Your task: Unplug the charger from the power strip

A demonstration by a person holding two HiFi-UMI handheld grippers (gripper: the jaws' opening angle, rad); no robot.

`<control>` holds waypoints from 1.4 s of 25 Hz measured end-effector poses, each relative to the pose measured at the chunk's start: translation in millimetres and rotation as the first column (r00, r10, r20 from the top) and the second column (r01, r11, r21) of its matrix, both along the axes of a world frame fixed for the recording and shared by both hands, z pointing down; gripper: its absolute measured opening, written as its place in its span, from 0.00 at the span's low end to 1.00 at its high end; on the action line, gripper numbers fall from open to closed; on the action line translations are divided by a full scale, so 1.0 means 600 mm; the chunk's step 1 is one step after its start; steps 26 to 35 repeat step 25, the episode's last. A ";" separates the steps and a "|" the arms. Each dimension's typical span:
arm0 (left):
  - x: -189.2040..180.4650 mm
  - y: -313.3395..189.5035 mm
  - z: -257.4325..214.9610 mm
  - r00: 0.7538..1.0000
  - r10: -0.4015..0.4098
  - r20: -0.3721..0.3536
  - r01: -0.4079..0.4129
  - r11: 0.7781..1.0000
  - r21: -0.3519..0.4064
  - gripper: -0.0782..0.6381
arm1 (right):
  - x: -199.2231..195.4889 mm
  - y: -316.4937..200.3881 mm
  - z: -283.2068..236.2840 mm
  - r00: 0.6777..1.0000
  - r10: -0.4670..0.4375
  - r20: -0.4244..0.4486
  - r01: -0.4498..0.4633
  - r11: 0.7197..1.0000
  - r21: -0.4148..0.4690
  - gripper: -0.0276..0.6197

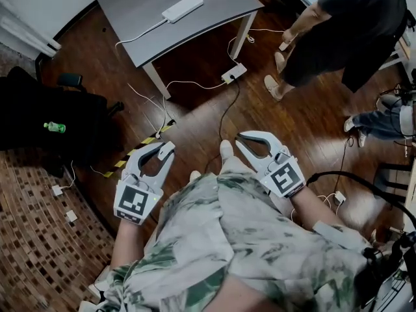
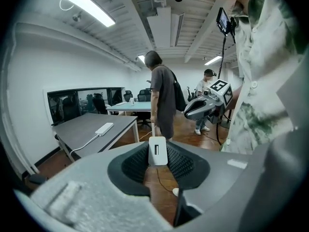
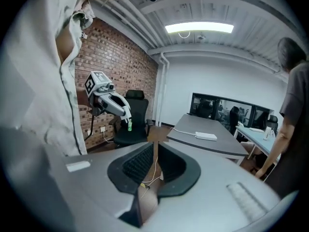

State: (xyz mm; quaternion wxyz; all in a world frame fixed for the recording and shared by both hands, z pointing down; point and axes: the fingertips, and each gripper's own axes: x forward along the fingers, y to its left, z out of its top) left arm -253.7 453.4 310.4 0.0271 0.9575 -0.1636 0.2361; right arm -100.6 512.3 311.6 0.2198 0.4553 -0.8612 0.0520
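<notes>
Dark wood planks make up the floor, with a grey table at the far side and a bystander in dark clothes next to it. On the tabletop, well apart from both grippers, lies the white power strip, its white cord trailing off the table edge. A black office chair stands at the left.

The left gripper is held low over the floor in front of the person's patterned shirt. Its jaws are clamped on the charger, a small white block pinched upright right at the tips, between the ribbed pads. The charger is clear of the power strip, which shows far behind it on the table in the left gripper view.

The right gripper is held level with the left one and apart from it. Its jaws are drawn together to a thin slit with nothing between them.
</notes>
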 end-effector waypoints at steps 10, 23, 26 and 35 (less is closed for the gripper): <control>-0.037 0.066 0.007 0.993 0.112 -0.032 -0.112 0.994 0.000 0.26 | -0.093 0.084 -0.019 0.998 0.069 -0.006 -0.069 0.997 -0.022 0.08; 0.019 0.143 -0.036 0.992 0.093 -0.091 -0.092 0.996 0.009 0.26 | -0.061 0.161 -0.043 0.999 0.033 -0.023 -0.032 0.999 0.019 0.07; 0.040 0.158 -0.046 0.991 0.090 -0.100 -0.089 0.996 0.009 0.26 | -0.042 0.169 -0.053 0.999 0.028 -0.025 -0.027 0.999 0.025 0.07; 0.040 0.158 -0.046 0.991 0.090 -0.100 -0.089 0.996 0.009 0.26 | -0.042 0.169 -0.053 0.999 0.028 -0.025 -0.027 0.999 0.025 0.07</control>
